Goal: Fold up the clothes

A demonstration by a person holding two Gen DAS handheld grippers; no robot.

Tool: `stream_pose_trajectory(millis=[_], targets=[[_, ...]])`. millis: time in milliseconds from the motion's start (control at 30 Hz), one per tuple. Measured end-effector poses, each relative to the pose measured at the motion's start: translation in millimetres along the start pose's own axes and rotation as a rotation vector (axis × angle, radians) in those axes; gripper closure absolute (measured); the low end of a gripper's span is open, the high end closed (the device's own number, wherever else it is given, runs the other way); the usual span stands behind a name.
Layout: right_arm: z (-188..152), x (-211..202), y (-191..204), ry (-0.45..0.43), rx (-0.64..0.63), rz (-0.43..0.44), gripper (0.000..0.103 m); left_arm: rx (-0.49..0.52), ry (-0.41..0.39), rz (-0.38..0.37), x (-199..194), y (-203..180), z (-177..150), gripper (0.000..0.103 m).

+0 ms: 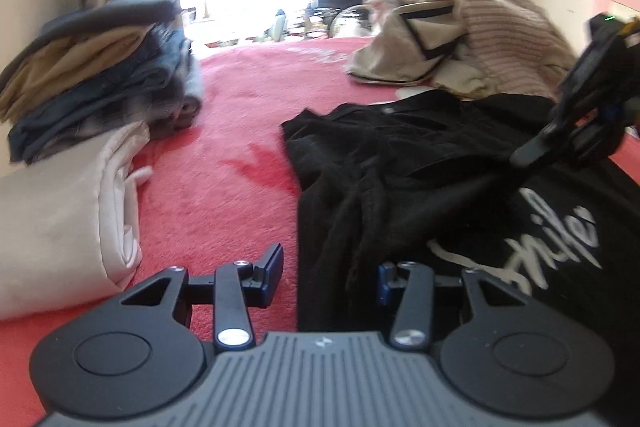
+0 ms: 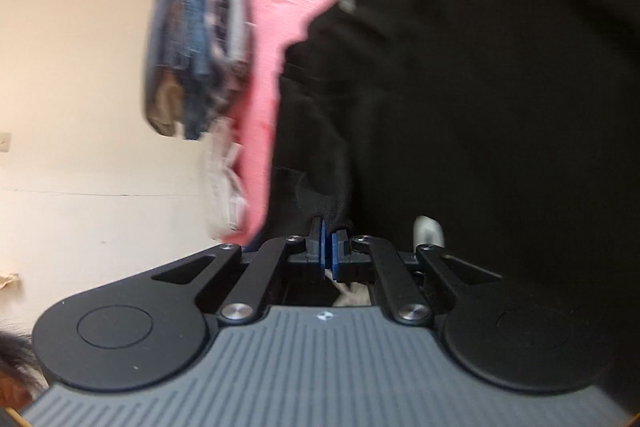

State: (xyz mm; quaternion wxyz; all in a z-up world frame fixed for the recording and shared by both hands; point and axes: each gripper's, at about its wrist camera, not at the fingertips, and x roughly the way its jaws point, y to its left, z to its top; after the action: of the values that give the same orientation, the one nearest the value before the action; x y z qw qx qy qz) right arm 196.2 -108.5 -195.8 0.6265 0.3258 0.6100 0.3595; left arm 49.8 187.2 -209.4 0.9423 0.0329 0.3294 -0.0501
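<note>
Black printed cotton T-shirt (image 1: 420,179) lies crumpled on the red fleece bedspread (image 1: 232,131). Right gripper (image 2: 326,251) pinches its fabric (mid-fold, apparently); left gripper (image 1: 332,275) spread apart beside the hem, should grasp there next.

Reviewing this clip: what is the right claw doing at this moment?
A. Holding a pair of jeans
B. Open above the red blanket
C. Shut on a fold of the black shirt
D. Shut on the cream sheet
C. In the right wrist view the right claw has its blue pads pressed together on a pinch of the black shirt.
</note>
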Motion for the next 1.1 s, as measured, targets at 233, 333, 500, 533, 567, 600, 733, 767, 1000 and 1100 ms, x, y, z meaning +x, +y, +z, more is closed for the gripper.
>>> stream_pose_trajectory(millis=[233,333,500,533,567,600,733,767,1000,1100], targets=[[-8.6,7.5,-11.5,0.014,-0.015,-0.041,0.101,-0.066,0.009,-0.217,0.5,3.3,33.0,0.052],[-12.3,10.7,-16.4,0.020,-0.021,-0.059,0.101,-0.084,0.057,-0.232,22.4,-2.4,44.5,0.053],[-17.5,14.2,-22.0,0.015,-0.025,-0.069,0.101,-0.008,0.105,-0.163,60.9,-14.2,51.5,0.061],[-18.4,14.6,-22.6,0.011,-0.025,-0.067,0.101,0.004,0.111,-0.143,67.1,-15.5,52.5,0.064],[-19.3,14.9,-23.1,0.008,-0.024,-0.065,0.101,0.001,0.112,-0.135,70.3,-14.6,53.5,0.066],[-20.1,15.3,-23.7,0.004,-0.024,-0.063,0.101,-0.011,0.109,-0.132,72.0,-12.7,54.7,0.074],[-21.0,14.9,-28.5,-0.022,0.001,-0.044,0.101,-0.029,0.065,-0.122,59.4,-9.2,56.0,0.096],[-21.2,13.8,-30.1,-0.027,0.007,-0.038,0.101,-0.023,0.043,-0.129,52.2,-10.4,55.4,0.097],[-22.9,5.1,-38.2,-0.067,0.037,-0.012,0.100,0.045,-0.074,-0.198,-8.0,-21.7,42.0,0.097],[-24.3,2.7,-42.9,-0.079,0.055,0.001,0.100,0.115,-0.090,-0.218,-28.1,-33.8,30.8,0.097]])
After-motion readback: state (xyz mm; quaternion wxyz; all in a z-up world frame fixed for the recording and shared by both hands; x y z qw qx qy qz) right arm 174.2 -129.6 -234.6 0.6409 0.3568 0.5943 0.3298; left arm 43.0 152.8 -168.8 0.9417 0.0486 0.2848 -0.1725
